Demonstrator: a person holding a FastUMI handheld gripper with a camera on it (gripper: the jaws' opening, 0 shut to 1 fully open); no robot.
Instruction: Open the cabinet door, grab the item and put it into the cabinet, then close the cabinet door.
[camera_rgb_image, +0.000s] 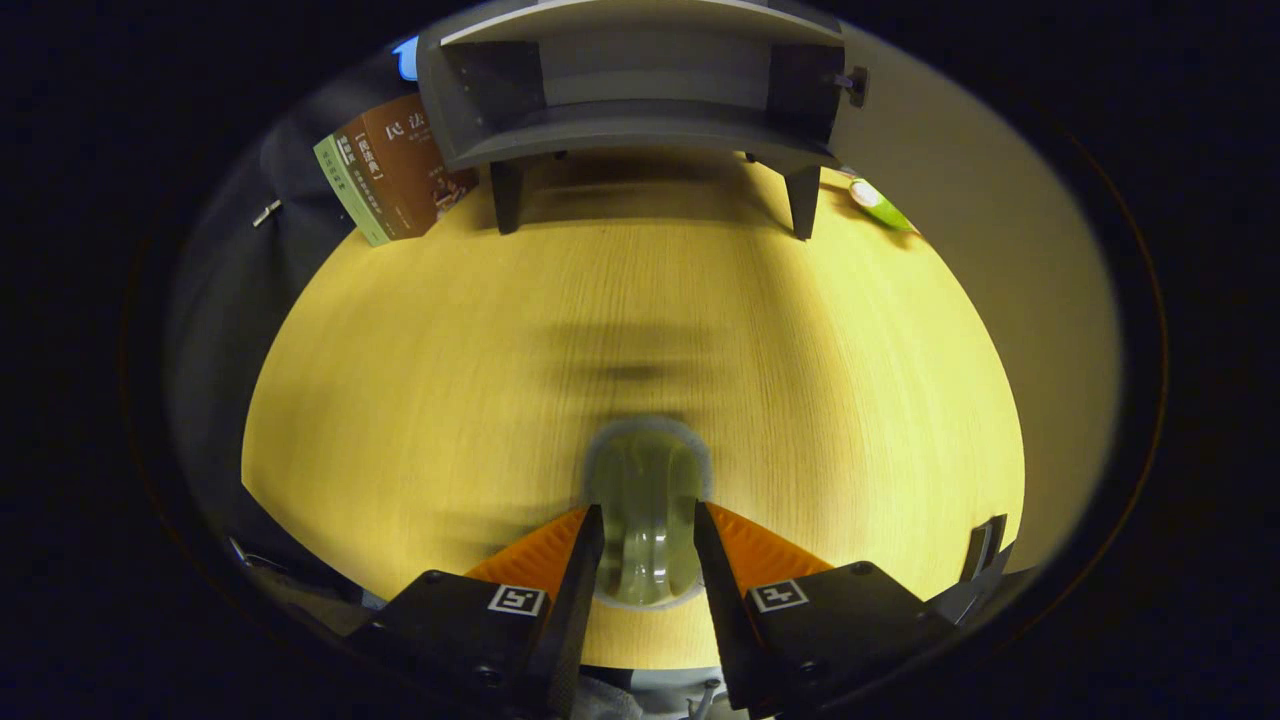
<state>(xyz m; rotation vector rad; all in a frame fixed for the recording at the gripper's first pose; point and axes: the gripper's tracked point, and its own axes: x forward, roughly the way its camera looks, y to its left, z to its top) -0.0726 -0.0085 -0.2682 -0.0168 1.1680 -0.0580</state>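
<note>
Between the two fingers of the gripper (648, 545) a small greenish, glossy item (646, 515) is seen, rounded in outline and blurred, so that its exact kind cannot be told. Both fingers are pressed against its sides, and the item is thus held in a closed grasp, its far end reaching out just beyond the fingertips. Below it the pale wooden counter (420, 380) is spread, and a soft dark shadow is cast on the boards just ahead of the item.

Well beyond the fingers, at the far side of the counter, a grey cabinet (640, 125) is set on short dark legs. Its front is open and its grey interior is exposed; the door (955, 200) is swung wide to the right, with a small dark knob (856, 85) seen by the cabinet's right edge. To the left of the cabinet a brown and green book (395, 170) is stood at a tilt against it. To the right of the cabinet's right leg, a small green and white object (880, 205) is laid on the counter, partly hidden by the door.
</note>
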